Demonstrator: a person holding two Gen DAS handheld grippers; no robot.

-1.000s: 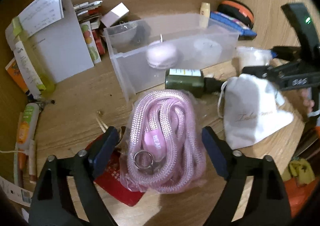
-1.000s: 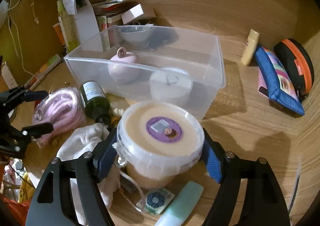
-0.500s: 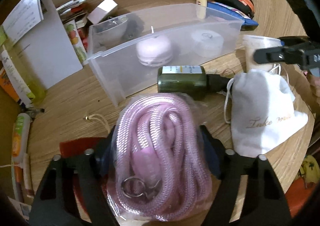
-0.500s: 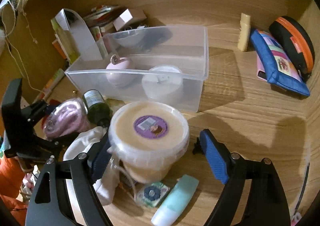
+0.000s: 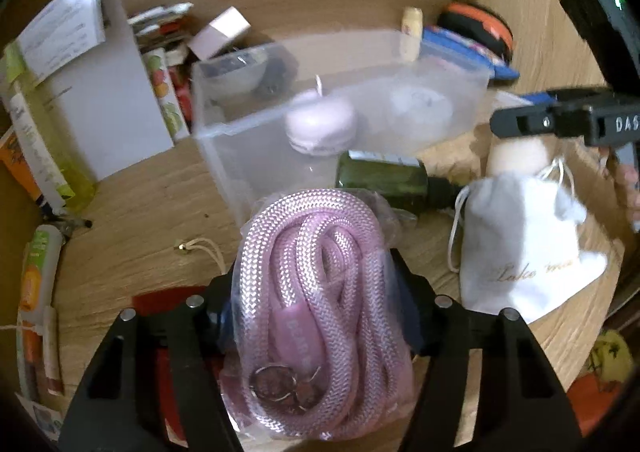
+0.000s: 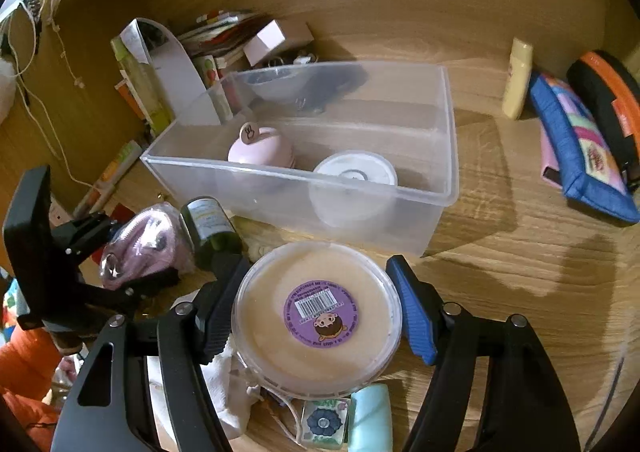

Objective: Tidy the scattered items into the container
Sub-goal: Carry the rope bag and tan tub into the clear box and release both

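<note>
Rope bundle (image 5: 320, 316), bagged and pink, sits low centre of the left view, left tool (image 5: 320, 316) closing on it, pads at both flanks. Squeeze until the slippery wrap stops sliding, then lift clear over the bin's (image 5: 224, 132) near wall. Green bottle (image 5: 380, 180) lies just beside that wall. Right view, lower centre: right tool (image 6: 316, 312) closing on tub (image 6: 316, 316), blue pad not quite touching. Bin's right half is open room; the bench (image 6: 520, 272) on the right is bare.
</note>
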